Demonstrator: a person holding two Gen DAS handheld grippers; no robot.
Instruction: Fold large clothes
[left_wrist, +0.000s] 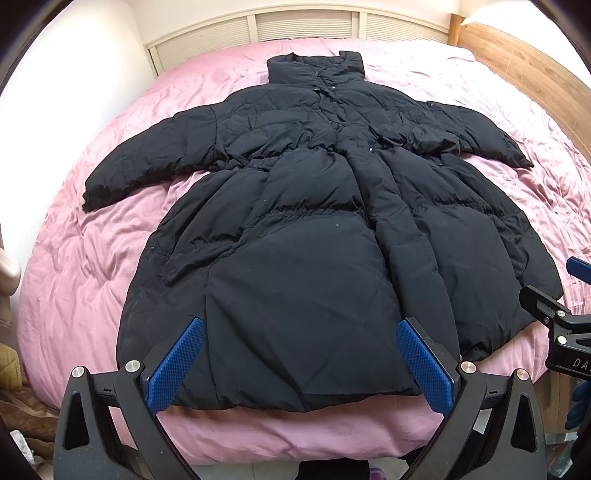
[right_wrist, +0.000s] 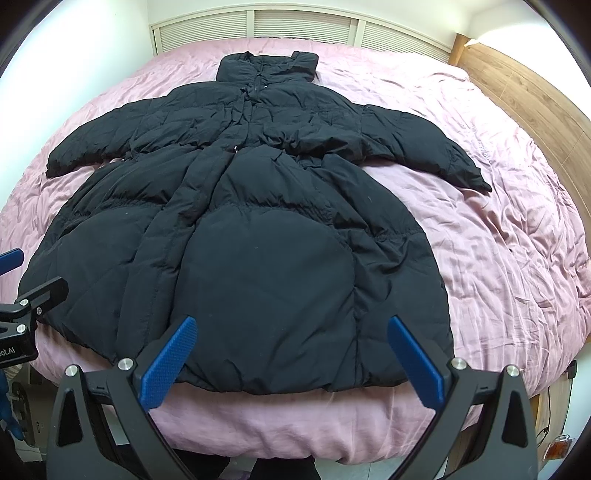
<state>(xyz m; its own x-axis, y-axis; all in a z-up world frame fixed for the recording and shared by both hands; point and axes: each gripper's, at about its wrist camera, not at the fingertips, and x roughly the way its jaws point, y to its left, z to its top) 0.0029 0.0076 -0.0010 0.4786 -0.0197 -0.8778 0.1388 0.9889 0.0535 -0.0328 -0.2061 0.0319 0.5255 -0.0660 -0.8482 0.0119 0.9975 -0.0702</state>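
**Two open hand-held grippers above a spread black coat**

Both tools hang over the near edge of a bed (left_wrist: 74, 258), neither touching anything. The left hand-held gripper (left_wrist: 301, 363) has its blue pads (left_wrist: 177, 369) spread wide apart with nothing between them; through the gap the hem of the black puffer coat (left_wrist: 314, 240) shows. The right hand-held gripper (right_wrist: 293, 362) stands the same way, blue pads (right_wrist: 415, 362) splayed and empty, framing the coat's lower right hem.

The coat lies flat, front side up, on a pink duvet (right_wrist: 498, 240) that covers the bed. Its high collar (left_wrist: 316, 68) points to the far side, toward a row of pale slatted panels (left_wrist: 303, 22) against the wall. Both sleeves stretch outward to either side, the cuffs resting on the duvet. The wide quilted skirt fans out toward the cameras, and its hem sits just short of the near edge of the bed, a strip of pink showing below it. The front closure runs down the middle, with small snaps visible near the collar and waist.

A wooden headboard (right_wrist: 517, 81) runs along the right side of the bed. In the left wrist view the other tool's black frame shows at the right border, beside the coat's hem.
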